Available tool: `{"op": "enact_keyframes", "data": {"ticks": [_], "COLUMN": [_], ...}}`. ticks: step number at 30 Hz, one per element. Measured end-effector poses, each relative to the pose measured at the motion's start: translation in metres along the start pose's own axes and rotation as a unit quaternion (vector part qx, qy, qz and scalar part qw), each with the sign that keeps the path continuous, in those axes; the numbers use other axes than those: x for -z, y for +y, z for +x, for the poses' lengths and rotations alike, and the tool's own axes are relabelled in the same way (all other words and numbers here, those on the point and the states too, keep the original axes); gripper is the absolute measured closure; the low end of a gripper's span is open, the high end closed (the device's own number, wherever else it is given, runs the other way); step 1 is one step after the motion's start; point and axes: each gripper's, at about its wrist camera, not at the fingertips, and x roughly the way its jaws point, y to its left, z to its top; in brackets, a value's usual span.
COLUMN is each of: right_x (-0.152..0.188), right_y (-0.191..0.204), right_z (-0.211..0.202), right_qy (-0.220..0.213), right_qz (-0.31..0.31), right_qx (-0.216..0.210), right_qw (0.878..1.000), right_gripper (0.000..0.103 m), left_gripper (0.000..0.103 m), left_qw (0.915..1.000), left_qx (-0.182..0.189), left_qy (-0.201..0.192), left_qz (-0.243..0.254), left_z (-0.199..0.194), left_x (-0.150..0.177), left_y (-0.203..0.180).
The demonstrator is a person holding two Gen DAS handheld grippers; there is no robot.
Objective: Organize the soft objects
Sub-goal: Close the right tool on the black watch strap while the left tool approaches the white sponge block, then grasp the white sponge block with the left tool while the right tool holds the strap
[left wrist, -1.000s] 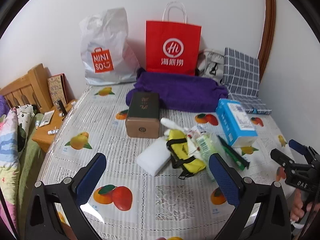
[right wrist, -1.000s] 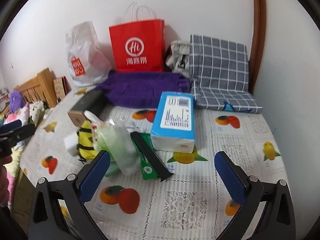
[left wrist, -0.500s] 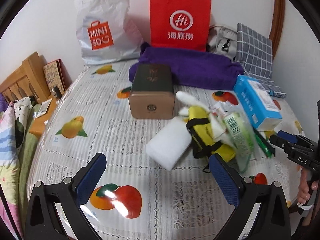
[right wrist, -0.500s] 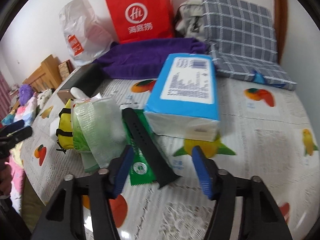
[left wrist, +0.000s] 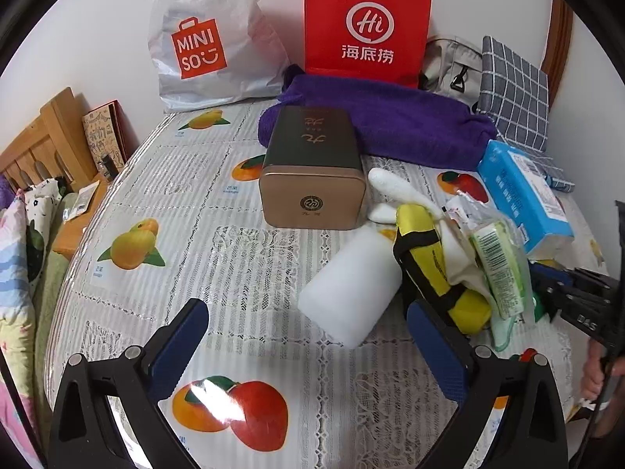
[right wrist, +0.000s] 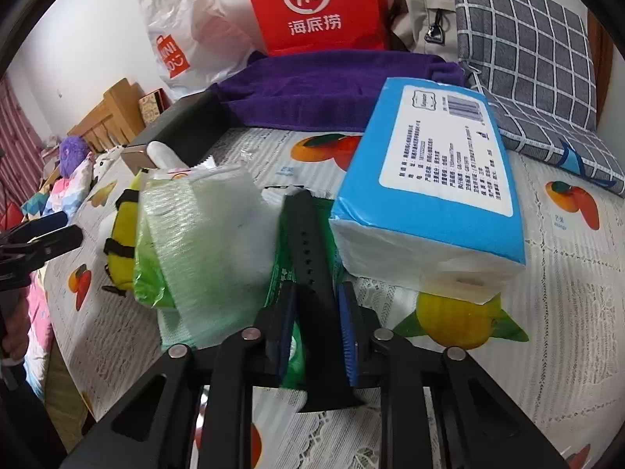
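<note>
- My right gripper has just been closing; its blue pads now sit narrow on either side of a black perforated strap, pressing against its edges as far as I can tell.
- That strap lies on a green packet, on the fruit-print cloth of the worktop.
- My left gripper stands wide with nothing between its pads, hovering over bare cloth just in front of the white foam block.
- The soft things are piled mid-worktop: the foam block touches a yellow plush with black straps, and a bag of green-and-white cloths leans against that plush.
- A blue tissue pack sits just right of the strap, one corner raised off the cloth.
- A brown-and-dark tin box stands behind the foam block, and a purple towel stretches behind it.
- A red paper bag and a white Miniso bag lean on the wall at the back; a grey checked cushion sits far right.
</note>
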Motion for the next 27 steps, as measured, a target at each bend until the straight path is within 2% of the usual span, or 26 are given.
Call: {"op": "enact_keyframes", "data": {"ticks": [5, 7, 9, 11, 12, 21, 27], "right_x": [0.008, 0.007, 0.006, 0.006, 0.006, 0.013, 0.023], "right_y": [0.001, 0.003, 0.007, 0.011, 0.012, 0.008, 0.002], "right_z": [-0.006, -0.005, -0.004, -0.003, -0.003, -0.028, -0.045], "right_qy": [0.013, 0.016, 0.01, 0.007, 0.008, -0.014, -0.019], "right_qz": [-0.011, -0.021, -0.038, -0.056, -0.06, -0.043, -0.033], "right_qx": [-0.003, 0.01, 0.026, 0.03, 0.025, 0.014, 0.016], "right_qw": [1.0, 1.0, 0.999, 0.998, 0.998, 0.999, 0.999], "right_gripper": [0.082, 0.073, 0.069, 0.072, 0.083, 0.083, 0.083], "left_gripper": [0.001, 0.001, 0.001, 0.001, 0.001, 0.001, 0.001], "left_qw": [0.9999, 0.9998, 0.9997, 0.9996, 0.9996, 0.9993, 0.9985], "left_qx": [0.014, 0.02, 0.022, 0.026, 0.028, 0.038, 0.037], "left_qy": [-0.004, -0.009, -0.011, -0.012, -0.011, -0.005, -0.006], "left_qz": [-0.001, -0.001, 0.0, 0.0, 0.001, 0.003, 0.039], "left_z": [0.001, 0.0, 0.0, 0.002, 0.003, 0.012, 0.022], "left_x": [-0.002, -0.003, -0.004, -0.004, -0.004, -0.004, -0.005], "left_y": [0.0, -0.001, -0.001, -0.001, -0.001, -0.003, -0.01]}}
